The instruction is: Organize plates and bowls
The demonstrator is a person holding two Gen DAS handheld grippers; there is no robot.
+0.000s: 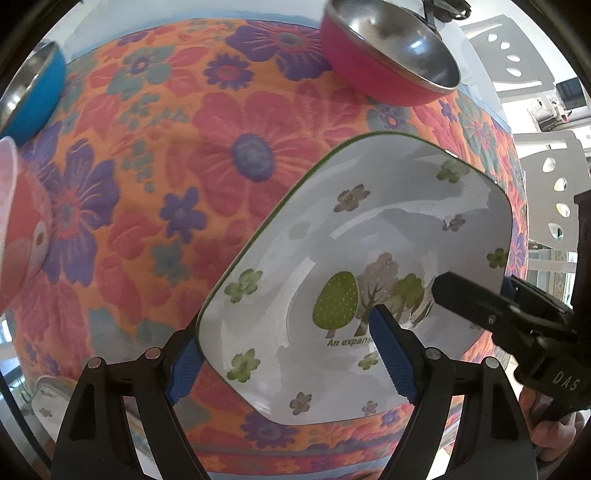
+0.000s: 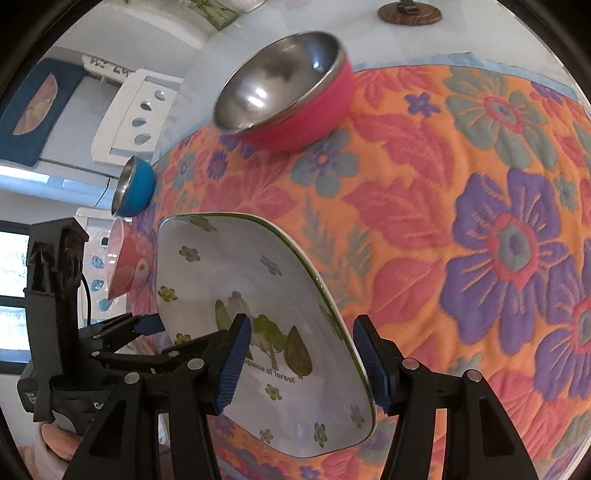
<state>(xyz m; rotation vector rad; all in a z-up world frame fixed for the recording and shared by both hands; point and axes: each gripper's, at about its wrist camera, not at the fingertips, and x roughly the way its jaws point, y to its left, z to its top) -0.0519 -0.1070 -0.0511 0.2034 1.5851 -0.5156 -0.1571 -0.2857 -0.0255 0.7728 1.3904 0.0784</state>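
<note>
A white square plate (image 1: 369, 229) (image 2: 236, 266), green-rimmed and printed with trees and flowers, lies on the flowered tablecloth (image 1: 166, 166) (image 2: 461, 184) near the table's front edge. My left gripper (image 1: 284, 325) (image 2: 173, 334) stands open astride the plate's left rim, one pad outside the edge and one over the plate's floor. My right gripper (image 2: 303, 321) (image 1: 476, 286) is open astride the opposite rim in the same way. I see no pad pressing on the plate. Farther back stand a pink steel bowl (image 1: 388, 51) (image 2: 284, 88) and a blue steel bowl (image 1: 29, 92) (image 2: 135, 186).
A pale pink bowl (image 1: 18, 229) (image 2: 129, 262) sits by the blue one at the cloth's side. Another flowered plate (image 1: 48, 398) shows low at the left. White chairs with oval holes (image 1: 554, 192) (image 2: 136, 110) stand beyond the table. A wooden disc (image 2: 410, 14) lies at the back.
</note>
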